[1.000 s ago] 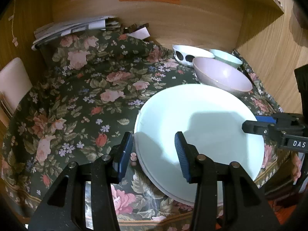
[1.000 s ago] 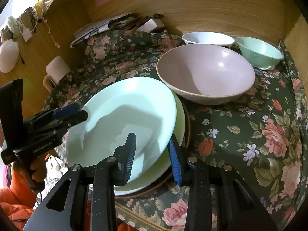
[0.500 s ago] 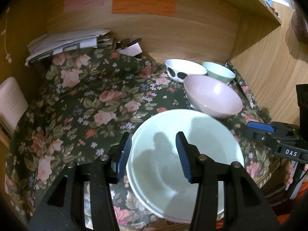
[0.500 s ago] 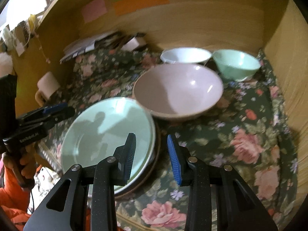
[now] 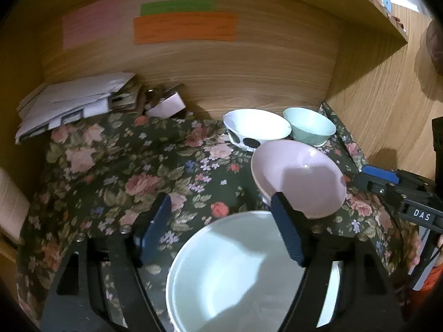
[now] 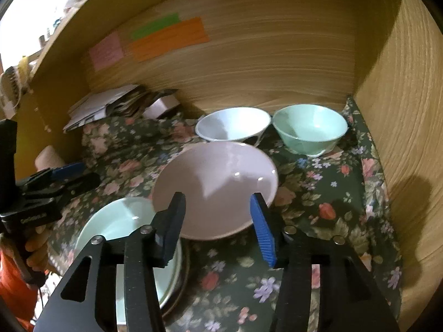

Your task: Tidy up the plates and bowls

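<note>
Glossy pink bowl [image 6: 214, 185]; floral cloth [image 5: 116, 166]; wood-grain wall [image 5: 249, 69].

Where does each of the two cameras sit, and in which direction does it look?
Left wrist view: sits on the left gripper, looking forward and down over the pale green plate to the pink bowl; its own two fingers show, jaws opening with nothing gripped, and the right gripper at the right edge.
Right wrist view: sits on the right gripper, facing the pink bowl; its own opening, empty fingers show, plus the left gripper and a hand.
Shared: plate, pink, white and green bowls, floral cloth.
</note>
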`<action>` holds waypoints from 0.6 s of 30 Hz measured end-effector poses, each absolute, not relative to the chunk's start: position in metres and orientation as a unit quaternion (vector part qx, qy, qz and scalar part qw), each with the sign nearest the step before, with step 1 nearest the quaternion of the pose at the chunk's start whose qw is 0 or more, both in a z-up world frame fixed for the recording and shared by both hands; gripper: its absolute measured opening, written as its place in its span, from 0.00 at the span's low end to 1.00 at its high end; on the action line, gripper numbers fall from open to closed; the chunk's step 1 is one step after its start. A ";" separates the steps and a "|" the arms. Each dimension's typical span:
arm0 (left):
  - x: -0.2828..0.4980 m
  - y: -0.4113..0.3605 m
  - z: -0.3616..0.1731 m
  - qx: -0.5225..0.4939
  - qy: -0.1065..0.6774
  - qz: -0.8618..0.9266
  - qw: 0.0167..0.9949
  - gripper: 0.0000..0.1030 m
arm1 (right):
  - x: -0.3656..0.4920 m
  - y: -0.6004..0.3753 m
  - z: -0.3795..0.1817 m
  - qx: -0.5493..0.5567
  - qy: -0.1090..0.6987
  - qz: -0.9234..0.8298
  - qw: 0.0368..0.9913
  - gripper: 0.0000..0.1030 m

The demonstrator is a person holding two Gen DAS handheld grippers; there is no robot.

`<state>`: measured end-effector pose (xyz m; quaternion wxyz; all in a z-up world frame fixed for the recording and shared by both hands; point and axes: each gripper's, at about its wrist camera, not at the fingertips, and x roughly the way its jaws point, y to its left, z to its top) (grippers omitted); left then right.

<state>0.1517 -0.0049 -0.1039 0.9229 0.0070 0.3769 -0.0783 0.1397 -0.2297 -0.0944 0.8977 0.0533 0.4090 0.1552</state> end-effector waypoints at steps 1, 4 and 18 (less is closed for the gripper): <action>0.156 -0.007 -0.104 0.009 0.379 -0.080 0.922 0.76 | 0.143 -0.231 -0.095 0.053 0.409 0.152 0.898 0.47; 0.170 -0.015 -0.108 0.018 0.390 -0.088 0.917 0.76 | 0.151 -0.235 -0.100 0.057 0.412 0.150 0.897 0.47; 0.230 -0.044 -0.150 0.035 0.447 -0.101 0.888 0.76 | 0.186 -0.249 -0.137 0.058 0.453 0.132 0.880 0.49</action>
